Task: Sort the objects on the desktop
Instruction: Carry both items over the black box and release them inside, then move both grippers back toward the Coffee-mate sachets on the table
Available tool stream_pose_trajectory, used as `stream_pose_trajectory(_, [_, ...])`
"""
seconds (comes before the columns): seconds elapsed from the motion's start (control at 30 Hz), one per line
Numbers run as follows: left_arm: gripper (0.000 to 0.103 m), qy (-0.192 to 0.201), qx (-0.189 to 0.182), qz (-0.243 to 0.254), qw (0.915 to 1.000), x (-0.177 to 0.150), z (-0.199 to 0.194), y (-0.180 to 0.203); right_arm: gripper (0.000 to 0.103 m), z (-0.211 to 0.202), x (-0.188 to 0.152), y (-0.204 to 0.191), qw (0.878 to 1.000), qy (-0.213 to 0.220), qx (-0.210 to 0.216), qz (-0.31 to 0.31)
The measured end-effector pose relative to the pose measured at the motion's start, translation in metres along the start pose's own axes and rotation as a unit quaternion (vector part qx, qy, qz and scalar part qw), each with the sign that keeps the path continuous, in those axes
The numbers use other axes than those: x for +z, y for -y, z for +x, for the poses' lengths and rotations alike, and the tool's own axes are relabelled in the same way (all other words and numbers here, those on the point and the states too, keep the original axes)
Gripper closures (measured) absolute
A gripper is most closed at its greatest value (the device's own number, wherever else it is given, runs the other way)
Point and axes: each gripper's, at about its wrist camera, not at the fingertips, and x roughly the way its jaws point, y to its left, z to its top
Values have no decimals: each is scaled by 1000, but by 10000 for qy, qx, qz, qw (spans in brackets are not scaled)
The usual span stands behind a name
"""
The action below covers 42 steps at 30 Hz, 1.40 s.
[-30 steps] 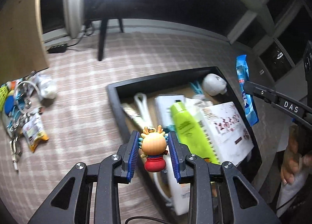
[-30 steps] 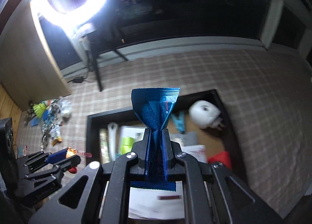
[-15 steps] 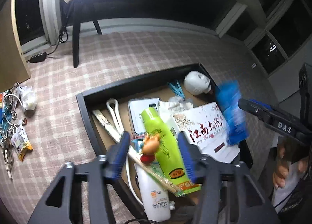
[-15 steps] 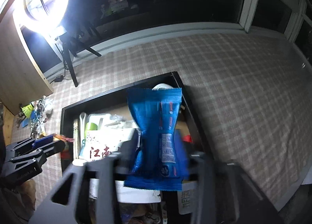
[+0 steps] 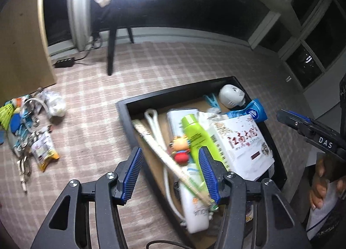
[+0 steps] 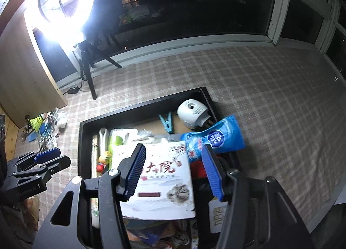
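A black tray on the checked cloth holds several items. The small cartoon figurine lies in it beside a green bottle, loose below my open left gripper. A blue packet rests across the tray's right rim, partly on a white booklet. My right gripper hovers open above the booklet with nothing between its pads. Each gripper shows at the edge of the other's view.
A white round device, a teal clothes peg, a white tube and a long stick also lie in the tray. A heap of small items sits left on the cloth. A lamp stand leg stands behind.
Both grippers have opened. The figurine dropped from the left one into the tray, and the blue packet fell from the right one onto the tray's right rim.
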Motion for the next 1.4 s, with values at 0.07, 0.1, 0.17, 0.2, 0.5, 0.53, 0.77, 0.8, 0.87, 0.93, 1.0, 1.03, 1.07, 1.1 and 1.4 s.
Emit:
stream_pose_trajectory(0.07, [51,11,47,-78,10000,-4,-6,-10,50,-3,-1,-8,10000,-2,49,-24])
stream_pose_trajectory(0.1, [51,19,76,-114,9999,-5,-8,-15,50,-5,-2,-13,10000,-2,77,-42])
stream_pose_trajectory(0.17, [51,43,141,-194,9997,-10,-15,-27,50,-7,-4,-26,9998,-9,133,-117])
stream_pose_trajectory(0.2, [51,48,173,-224,9996,-13,-18,-33,50,-9,-5,-32,9998,-6,148,-159])
stream_pose_trajectory(0.5, [53,106,643,-572,9962,-43,-51,-105,50,-7,-18,-107,9976,-85,481,-491])
stream_pose_trajectory(0.53, [53,113,706,-600,9956,-48,-55,-115,50,-6,-20,-115,9972,-98,513,-530])
stream_pose_trajectory(0.77, [53,138,1075,-817,9907,-72,-81,-180,50,4,-28,-189,9925,-234,830,-870])
stream_pose_trajectory(0.8, [53,127,1121,-881,9897,-76,-84,-192,50,5,-31,-200,9915,-250,875,-930])
stream_pose_trajectory(0.87, [53,121,1203,-1042,9872,-85,-91,-214,50,8,-35,-223,9892,-298,969,-1059])
stream_pose_trajectory(0.93, [53,118,1326,-1202,9838,-94,-98,-239,50,11,-39,-243,9872,-356,1044,-1153])
stream_pose_trajectory(1.0, [53,112,1478,-1369,9794,-104,-105,-268,50,16,-42,-266,9845,-432,1133,-1266])
stream_pose_trajectory(1.03, [53,104,1534,-1454,9774,-108,-107,-278,50,19,-44,-277,9832,-467,1166,-1325])
stream_pose_trajectory(1.07, [52,92,1582,-1555,9750,-112,-110,-290,50,23,-46,-290,9814,-518,1206,-1398])
stream_pose_trajectory(1.1, [52,80,1620,-1668,9726,-117,-113,-303,50,26,-47,-299,9802,-560,1238,-1444])
stream_pose_trajectory(1.4, [44,-61,2004,-2385,9502,-153,-121,-396,43,78,-53,-372,9716,-1040,1079,-1831])
